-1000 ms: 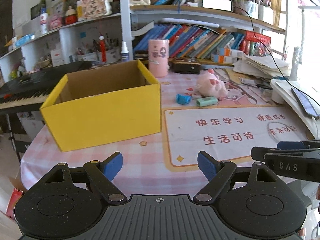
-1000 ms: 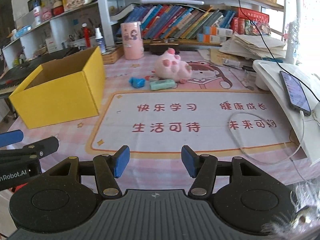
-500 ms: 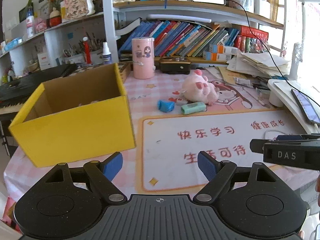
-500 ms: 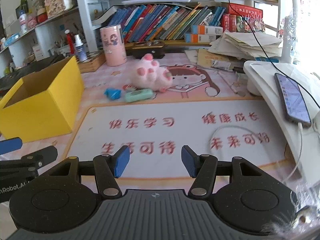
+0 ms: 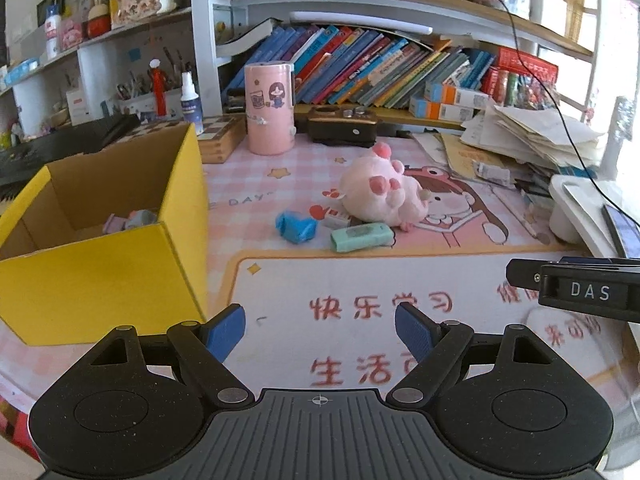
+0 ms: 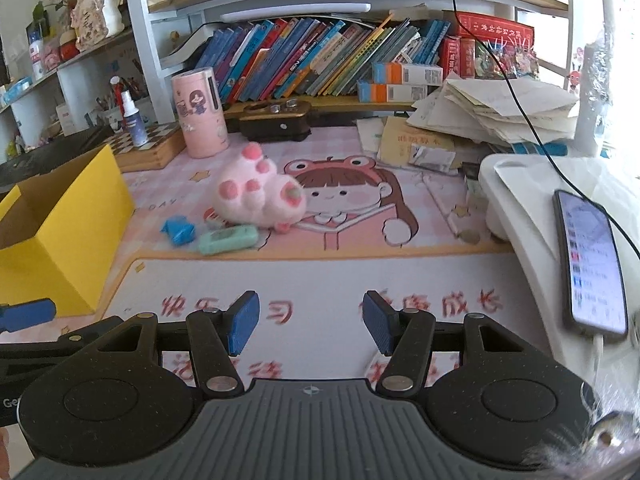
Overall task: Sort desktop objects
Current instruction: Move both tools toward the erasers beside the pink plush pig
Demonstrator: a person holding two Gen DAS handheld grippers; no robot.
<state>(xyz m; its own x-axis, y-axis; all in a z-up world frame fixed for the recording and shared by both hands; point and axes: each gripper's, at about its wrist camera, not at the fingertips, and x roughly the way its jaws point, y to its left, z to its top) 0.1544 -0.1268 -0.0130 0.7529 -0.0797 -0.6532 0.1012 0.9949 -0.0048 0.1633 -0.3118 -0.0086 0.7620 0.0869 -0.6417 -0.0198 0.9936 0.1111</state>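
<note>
A yellow cardboard box (image 5: 100, 280) stands open at the left, with small pastel items (image 5: 130, 219) on its floor; it also shows in the right wrist view (image 6: 68, 240). On the desk mat lie a pink plush pig (image 5: 380, 192) (image 6: 256, 196), a blue crumpled object (image 5: 296, 227) (image 6: 179, 230) and a mint green case (image 5: 362, 237) (image 6: 228, 240). My left gripper (image 5: 320, 332) is open and empty, beside the box's front right corner. My right gripper (image 6: 306, 324) is open and empty over the mat's printed text, short of the objects.
A pink cylinder (image 5: 270, 108), a dark box (image 5: 342, 126) and a book row (image 5: 380, 68) line the back. A paper pile (image 6: 492, 112) and a white stand (image 6: 520, 200) holding a phone (image 6: 592, 264) are at the right. A keyboard (image 5: 60, 148) lies behind the box.
Both grippers moved forward and to the right along the desk. The box slid leftward in view and the plush, blue object and green case came nearer. Both stayed open.
</note>
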